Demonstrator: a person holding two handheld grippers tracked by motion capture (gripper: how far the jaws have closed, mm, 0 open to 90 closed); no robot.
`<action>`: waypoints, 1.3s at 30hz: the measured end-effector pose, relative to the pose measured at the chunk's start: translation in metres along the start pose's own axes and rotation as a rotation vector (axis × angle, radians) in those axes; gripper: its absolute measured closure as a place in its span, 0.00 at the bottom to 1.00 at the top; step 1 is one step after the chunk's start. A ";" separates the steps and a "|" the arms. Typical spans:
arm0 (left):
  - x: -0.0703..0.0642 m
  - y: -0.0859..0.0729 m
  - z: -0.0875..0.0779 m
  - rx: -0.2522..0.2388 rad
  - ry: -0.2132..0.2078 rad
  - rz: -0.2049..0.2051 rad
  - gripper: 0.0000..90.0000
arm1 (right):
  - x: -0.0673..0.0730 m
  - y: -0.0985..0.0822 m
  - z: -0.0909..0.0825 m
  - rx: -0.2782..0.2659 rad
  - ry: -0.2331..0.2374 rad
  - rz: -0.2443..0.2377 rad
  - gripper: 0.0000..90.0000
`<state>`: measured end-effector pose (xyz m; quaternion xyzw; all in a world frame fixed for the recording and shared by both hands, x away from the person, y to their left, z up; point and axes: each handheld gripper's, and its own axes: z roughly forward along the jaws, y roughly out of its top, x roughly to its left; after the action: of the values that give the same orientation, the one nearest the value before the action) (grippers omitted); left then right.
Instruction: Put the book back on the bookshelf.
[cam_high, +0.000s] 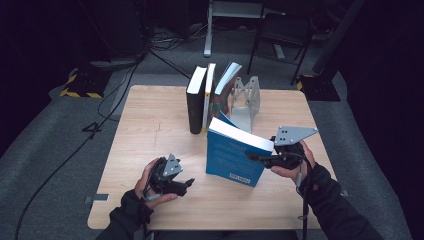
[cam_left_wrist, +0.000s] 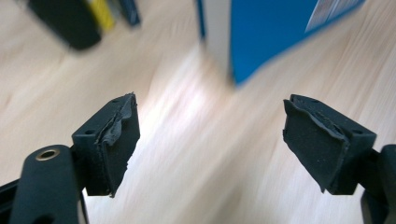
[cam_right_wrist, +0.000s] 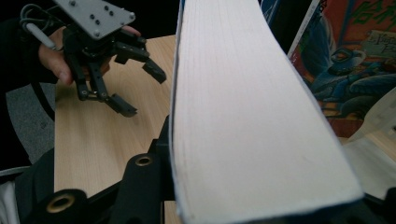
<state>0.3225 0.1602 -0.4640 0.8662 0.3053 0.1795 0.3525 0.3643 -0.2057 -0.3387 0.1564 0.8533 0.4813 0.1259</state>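
Blue book upright, not yet shelved.
Right gripper jaws clamp it; left gripper, at eight o'clock, jaws wide, empty; book row awaits at twelve.

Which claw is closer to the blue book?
Right. The right claw is clamped on the blue book; the left claw sits open on the book's left, apart from it.

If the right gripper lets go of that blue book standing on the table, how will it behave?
The blue book stands tilted on its bottom edge, so it would probably tip over. Its thick page block suggests it's fairly heavy and stiff. The right gripper clamps one edge; the left gripper is open and apart, giving no support.
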 end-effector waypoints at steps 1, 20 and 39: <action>0.001 -0.004 -0.002 0.005 0.007 -0.010 0.20 | 0.000 0.001 -0.001 0.009 -0.005 0.001 0.67; 0.014 -0.045 0.003 0.125 0.027 -0.138 0.19 | -0.016 0.000 -0.034 0.011 -0.126 0.052 0.68; 0.015 -0.048 0.008 0.075 0.013 -0.169 0.16 | -0.044 0.020 -0.049 0.045 -0.306 0.092 0.68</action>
<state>0.3184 0.1927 -0.5028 0.8486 0.3862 0.1433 0.3319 0.3896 -0.2510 -0.2938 0.2696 0.8267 0.4376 0.2287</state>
